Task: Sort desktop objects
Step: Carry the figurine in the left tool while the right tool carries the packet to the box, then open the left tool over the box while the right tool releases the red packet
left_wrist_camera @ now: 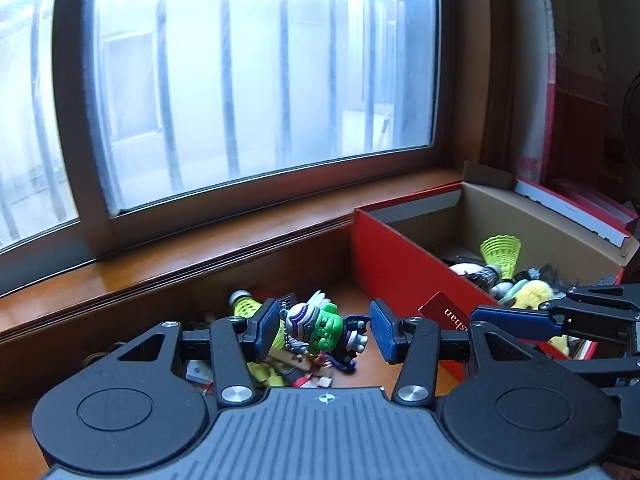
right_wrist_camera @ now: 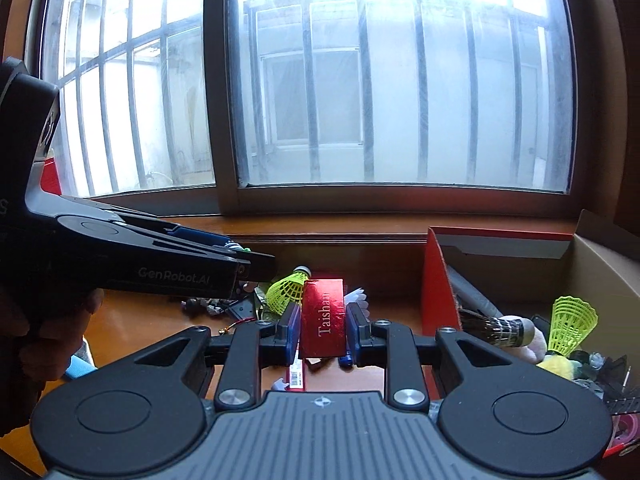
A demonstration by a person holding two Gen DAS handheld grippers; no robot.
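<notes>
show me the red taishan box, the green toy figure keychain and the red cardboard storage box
red Taishan box (right_wrist_camera: 323,322), right wrist view, on its lettered front face
green toy figure keychain (left_wrist_camera: 326,326), left wrist view, on its green head
red cardboard storage box (left_wrist_camera: 394,268), left wrist view, on its red outer wall

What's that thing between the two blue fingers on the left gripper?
A green toy figure sits between the left gripper fingers in the left wrist view; the pads stand apart from it.
</notes>
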